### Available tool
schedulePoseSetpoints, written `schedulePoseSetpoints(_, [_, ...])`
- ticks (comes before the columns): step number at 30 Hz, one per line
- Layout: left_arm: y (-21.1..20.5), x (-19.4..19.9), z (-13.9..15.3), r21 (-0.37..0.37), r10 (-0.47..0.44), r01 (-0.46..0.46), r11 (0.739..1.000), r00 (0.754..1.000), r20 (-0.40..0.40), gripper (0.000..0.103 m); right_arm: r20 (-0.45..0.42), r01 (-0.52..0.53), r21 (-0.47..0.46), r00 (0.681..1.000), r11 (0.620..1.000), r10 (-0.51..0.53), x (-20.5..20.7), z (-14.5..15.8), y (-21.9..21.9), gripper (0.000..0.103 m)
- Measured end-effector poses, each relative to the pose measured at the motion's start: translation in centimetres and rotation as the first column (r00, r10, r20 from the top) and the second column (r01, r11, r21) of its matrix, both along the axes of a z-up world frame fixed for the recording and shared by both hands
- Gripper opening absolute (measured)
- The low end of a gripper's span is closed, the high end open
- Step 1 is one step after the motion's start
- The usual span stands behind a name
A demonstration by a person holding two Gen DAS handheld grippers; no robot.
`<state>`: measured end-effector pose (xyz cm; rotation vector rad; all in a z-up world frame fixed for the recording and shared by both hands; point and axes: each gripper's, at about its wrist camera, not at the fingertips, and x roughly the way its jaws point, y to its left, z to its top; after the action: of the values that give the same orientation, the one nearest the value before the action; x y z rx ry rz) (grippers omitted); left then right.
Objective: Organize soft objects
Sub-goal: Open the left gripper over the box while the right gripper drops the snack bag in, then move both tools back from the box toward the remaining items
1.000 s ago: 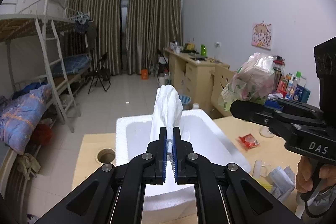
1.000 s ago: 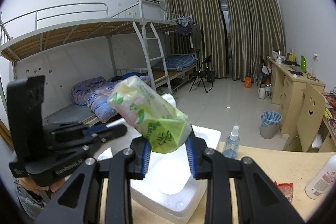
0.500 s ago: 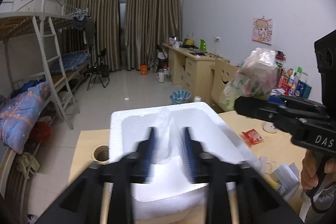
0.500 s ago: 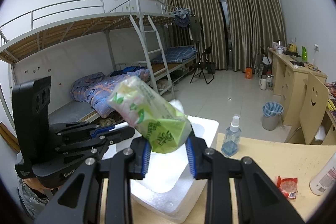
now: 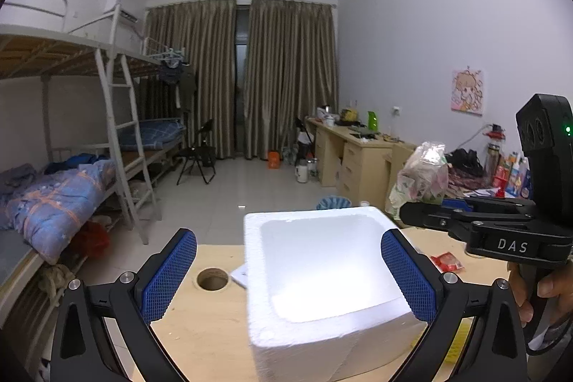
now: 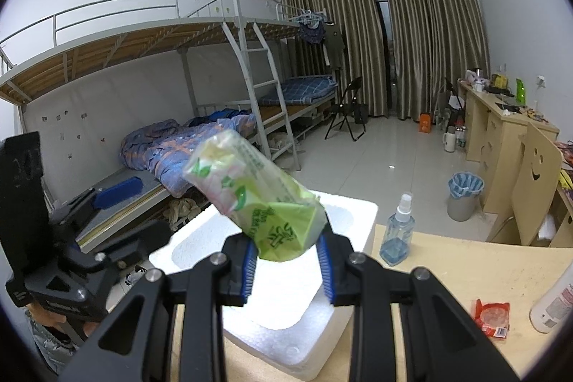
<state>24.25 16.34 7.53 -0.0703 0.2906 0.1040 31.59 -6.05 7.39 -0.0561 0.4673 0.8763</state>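
- Gripping the green and white plastic-wrapped tissue pack [image 6: 256,203] by its lower end, the right gripper [image 6: 288,269] is holding it pinched between the blue pads, jaws partly closed on the soft wrapper.
- The pack's long axis is tilting up and away to the left in the right wrist view, its free end reaching out past the fingers.
- It is hanging over the near right rim of the white rectangular foam box [image 6: 358,213], which is sitting at the worktop's far edge; the hollow is lying just ahead of and below the pack.
- The left gripper [image 5: 288,278] is opening wide, nothing between its pads; it is straddling the box's near wall [image 5: 322,346].
- Judging by this, the right hand is the nearer one for the drop: a short move forward and down over the hollow.
- Whether anything is already lying inside the glare-washed hollow cannot be told.
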Motion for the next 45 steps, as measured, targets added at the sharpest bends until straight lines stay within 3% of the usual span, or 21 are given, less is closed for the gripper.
schedulePoseSetpoints(10, [2.0, -1.3, -1.0, -0.064, 0.022, -0.018, 0.998, 0.998, 0.056, 0.103, -0.042, -0.039, -0.024, 0.998, 0.999, 0.038, 0.6, -0.6, 2.8, 0.034])
schedulePoseSetpoints(22, [1.7, -1.2, -1.9, -0.045, 0.01, -0.009, 0.999, 0.999, 0.034, 0.103, -0.094, -0.047, -0.052, 0.995, 0.998, 0.042, 1.8, -2.4, 3.3, 0.035])
schedulePoseSetpoints(26, [1.3, -0.8, -2.3, -0.042, 0.008, -0.007, 0.999, 1.0, 0.017, 0.103, -0.101, -0.046, -0.047, 0.994, 0.998, 0.041, 1.7, -2.2, 3.6, 0.053])
schedulePoseSetpoints(42, [0.6, -0.9, -2.8, -0.044, -0.01, 0.01, 0.999, 1.0, 0.012, 0.103, -0.071, -0.006, -0.02, 0.997, 1.0, 0.005, 1.0, -0.7, 2.3, 0.058])
schedulePoseSetpoints(45, [0.3, -1.0, -2.7, -0.04, -0.023, 0.023, 0.999, 1.0, 0.009, 0.103, -0.048, 0.013, -0.008, 0.999, 1.0, -0.013, 0.4, 0.0, 1.6, 0.067])
